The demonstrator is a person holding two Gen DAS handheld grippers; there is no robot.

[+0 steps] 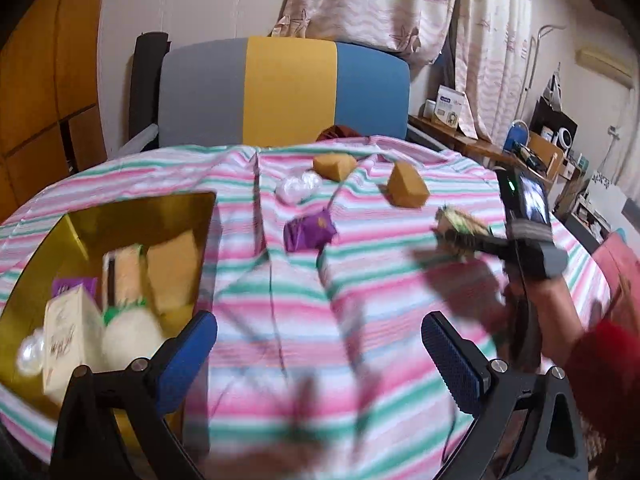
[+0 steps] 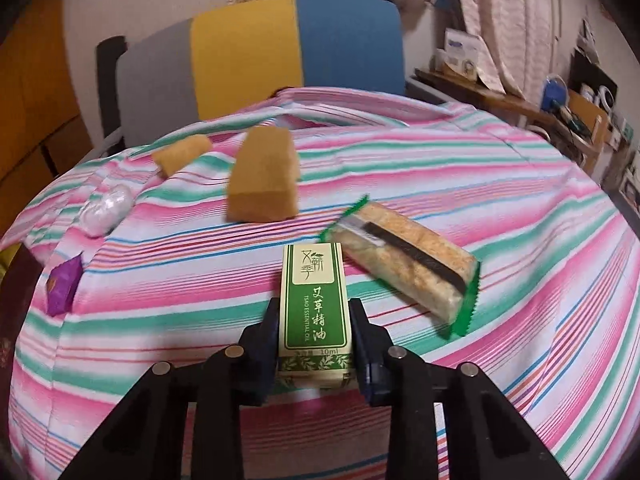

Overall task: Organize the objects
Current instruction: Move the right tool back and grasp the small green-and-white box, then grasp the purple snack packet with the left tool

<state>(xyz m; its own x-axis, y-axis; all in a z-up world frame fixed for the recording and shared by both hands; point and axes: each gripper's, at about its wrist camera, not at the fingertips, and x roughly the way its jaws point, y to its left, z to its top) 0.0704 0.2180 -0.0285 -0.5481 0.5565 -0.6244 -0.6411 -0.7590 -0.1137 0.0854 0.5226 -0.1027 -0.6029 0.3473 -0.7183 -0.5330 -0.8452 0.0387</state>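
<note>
In the left wrist view, the left gripper point(image 1: 320, 352) is hanging over the striped cloth point(image 1: 320, 280) with its blue pads spread wide and nothing between them, while the gold box point(image 1: 132, 216) is sitting just to its left, already holding several items; the purple packet point(image 1: 308, 232), two tan sponges point(image 1: 406, 186) and a clear wrapped ball point(image 1: 298, 188) are lying farther ahead, and the right gripper point(image 1: 480, 240) is showing blurred to the right, carrying something. In the right wrist view, the right gripper point(image 2: 316, 320) is clamping the green essential oil box point(image 2: 314, 308), its long axis pointing straight ahead along the fingers, with the wrapped snack bar point(image 2: 408, 264) lying just beside it on the right. Judging from both views, the gold box is lying well to the left of the held carton, so the carry is probably heading leftward, across toward the left gripper's side
</note>
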